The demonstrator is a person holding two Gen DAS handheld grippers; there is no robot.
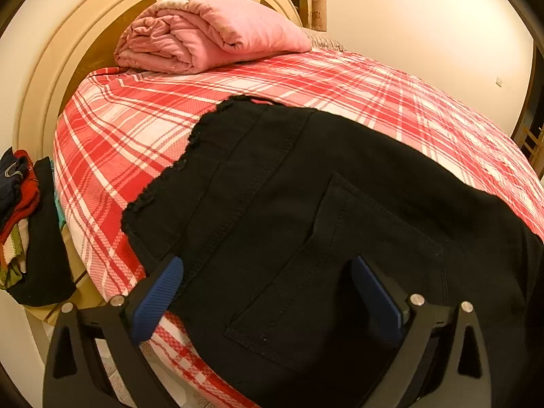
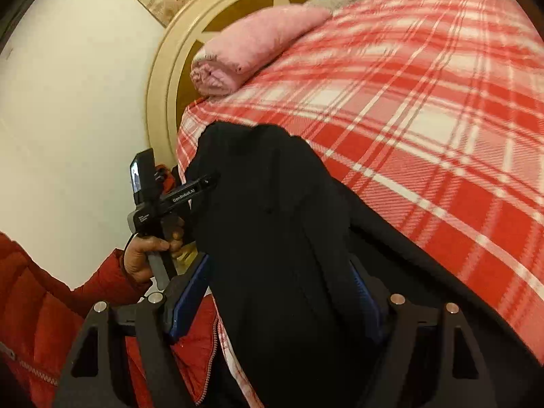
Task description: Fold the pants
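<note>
Black pants (image 1: 306, 187) lie folded on the red plaid bed, waistband toward the headboard, a back pocket (image 1: 336, 272) facing up. My left gripper (image 1: 268, 272) is open, its blue pads (image 1: 159, 292) spread wide over the near edge of the pants around the pocket. In the right wrist view the pants (image 2: 265, 221) rise as a dark bulk at the bed's near edge. My right gripper (image 2: 278, 282) is open with the fabric between its pads (image 2: 190, 292). The left gripper's body (image 2: 159, 200) shows at left, held by a hand.
A rolled pink blanket (image 1: 207, 34) lies by the round headboard (image 1: 51, 68). The red plaid bedspread (image 1: 374, 95) stretches right. A stack of folded clothes (image 1: 23, 224) sits on a stand left of the bed. The person's red jacket (image 2: 51, 306) is at lower left.
</note>
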